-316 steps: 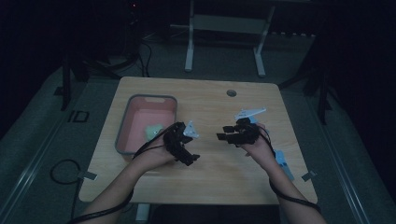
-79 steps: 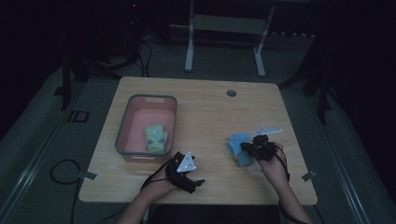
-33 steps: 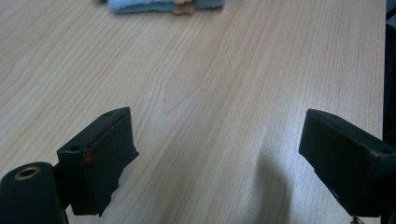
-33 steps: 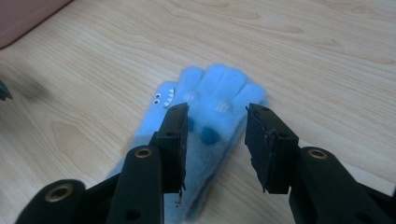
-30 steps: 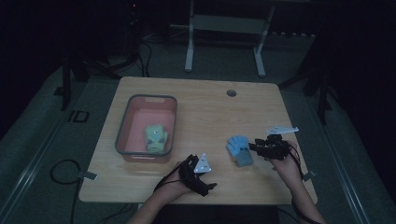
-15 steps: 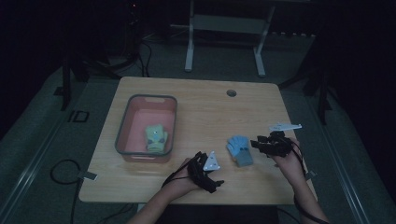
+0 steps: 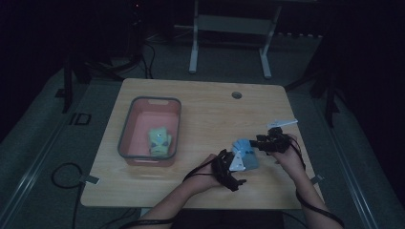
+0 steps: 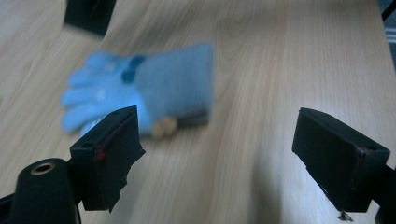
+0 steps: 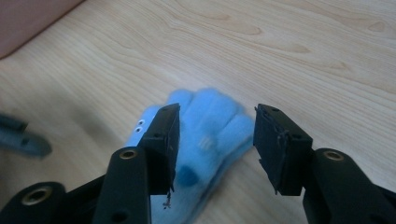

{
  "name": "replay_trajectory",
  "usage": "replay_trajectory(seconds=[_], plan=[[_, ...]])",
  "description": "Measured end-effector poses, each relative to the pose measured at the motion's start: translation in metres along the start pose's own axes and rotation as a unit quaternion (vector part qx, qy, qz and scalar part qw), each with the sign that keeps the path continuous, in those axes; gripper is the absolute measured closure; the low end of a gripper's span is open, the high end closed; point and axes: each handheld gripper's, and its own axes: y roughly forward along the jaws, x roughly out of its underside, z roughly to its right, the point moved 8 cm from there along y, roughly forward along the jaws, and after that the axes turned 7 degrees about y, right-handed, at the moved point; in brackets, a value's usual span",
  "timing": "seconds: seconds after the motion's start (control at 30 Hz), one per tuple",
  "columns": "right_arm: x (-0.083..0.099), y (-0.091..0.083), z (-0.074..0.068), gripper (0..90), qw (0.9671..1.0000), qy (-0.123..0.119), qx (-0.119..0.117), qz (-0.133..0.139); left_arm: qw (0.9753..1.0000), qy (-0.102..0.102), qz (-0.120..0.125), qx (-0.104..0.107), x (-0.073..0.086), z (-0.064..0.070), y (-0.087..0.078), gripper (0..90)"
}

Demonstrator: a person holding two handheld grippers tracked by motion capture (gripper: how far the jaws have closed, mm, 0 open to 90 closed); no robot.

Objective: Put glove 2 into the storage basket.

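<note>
A light blue glove (image 7: 243, 147) lies flat on the wooden table (image 7: 215, 109), right of centre. My left gripper (image 7: 231, 168) is at its near left side and my right gripper (image 7: 261, 143) is at its right. In the left gripper view the glove (image 8: 144, 88) lies just beyond the wide open left gripper (image 8: 224, 149), fingers pointing left. In the right gripper view the right gripper (image 9: 217, 140) hovers open over the glove (image 9: 210, 112), one jaw on each side of its fingers.
A pink bin with a grey rim (image 7: 149, 100) stands on the table's left half and holds a green and yellow glove-like item (image 7: 159, 140). A round cable hole (image 7: 236, 95) sits near the far edge. Cables trail off the near edge.
My left gripper has moved right, up to the blue glove. My right gripper has shifted slightly left onto it. Earlier, both grippers were raised near the bin.
</note>
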Motion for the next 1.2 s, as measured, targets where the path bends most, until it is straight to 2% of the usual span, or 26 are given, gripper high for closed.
replay_trajectory(seconds=[0.03, 0.13, 0.17, 0.27, 0.3, 0.4, 0.53, 0.6, 0.7, 0.8, 0.9, 0.93, 0.97, 1.0, 1.03, 1.07, 1.2], plan=[[0.0, 0.003, 0.001, 50.1, 1.0, 0.003, -0.001, -0.002, 1.0, 0.003, -0.002, 0.003, -0.003, 0.0, 0.003, 15.6], [0.0, 0.01, 0.005, 47.6, 0.9999, 0.006, 0.001, -0.008, 0.9998, 0.016, -0.006, -0.005, -0.01, -0.006, 0.012, 15.9], [0.0, 0.012, 0.005, 45.9, 0.9999, 0.007, -0.002, -0.009, 0.9997, 0.021, -0.006, -0.011, -0.011, -0.008, 0.015, 18.4], [0.0, 0.019, 0.008, 43.5, 0.9999, 0.008, -0.001, -0.014, 0.999, 0.042, -0.01, -0.012, -0.016, -0.009, 0.023, 21.8], [0.0, 0.019, 0.008, 43.5, 0.9999, 0.008, -0.001, -0.014, 0.999, 0.042, -0.01, -0.012, -0.016, -0.009, 0.023, 22.5], [0.002, 0.028, 0.011, 41.6, 0.9997, 0.01, -0.004, -0.023, 0.9969, 0.074, -0.014, -0.023, -0.018, -0.008, 0.034, 24.9], [0.004, 0.035, 0.012, 41.1, 0.9995, 0.011, -0.007, -0.029, 0.9966, 0.076, -0.019, -0.023, -0.017, -0.01, 0.043, 27.8], [0.009, 0.041, 0.013, 40.9, 0.9991, 0.009, -0.009, -0.039, 0.9967, 0.075, -0.026, -0.018, -0.015, -0.011, 0.046, 33.8], [0.015, 0.045, 0.014, 40.3, 0.9989, 0.006, -0.012, -0.044, 0.9952, 0.088, -0.041, -0.018, -0.011, -0.011, 0.051, 42.3], [0.017, 0.045, 0.013, 40.3, 0.9991, -0.003, -0.015, -0.038, 0.9942, 0.094, -0.047, -0.024, -0.011, -0.012, 0.054, 50.3], [0.018, 0.044, 0.012, 42.8, 0.9991, -0.013, -0.013, -0.039, 0.9942, 0.091, -0.051, -0.027, -0.011, -0.016, 0.054, 59.8], [0.018, 0.044, 0.011, 43.2, 0.999, -0.015, -0.012, -0.039, 0.9951, 0.08, -0.052, -0.025, -0.011, -0.016, 0.054, 59.8], [0.019, 0.043, 0.009, 49.7, 0.9989, -0.012, -0.022, -0.04, 0.9954, 0.077, -0.054, -0.023, -0.011, -0.017, 0.054, 65.1], [0.02, 0.043, 0.009, 51.5, 0.9988, -0.008, -0.026, -0.041, 0.9958, 0.072, -0.053, -0.02, -0.011, -0.018, 0.053, 67.4], [0.02, 0.043, 0.008, 57.1, 0.9985, -0.006, -0.033, -0.043, 0.9958, 0.072, -0.054, -0.016, -0.01, -0.018, 0.052, 69.3], [0.02, 0.043, 0.006, 59.4, 0.998, 0.001, -0.044, -0.045, 0.9959, 0.071, -0.055, -0.012, -0.009, -0.019, 0.051, 70.7], [0.021, 0.044, 0.002, 68.4, 0.9963, 0.011, -0.062, -0.059, 0.9965, 0.063, -0.055, 0.0, -0.007, -0.02, 0.048, 73.0]])
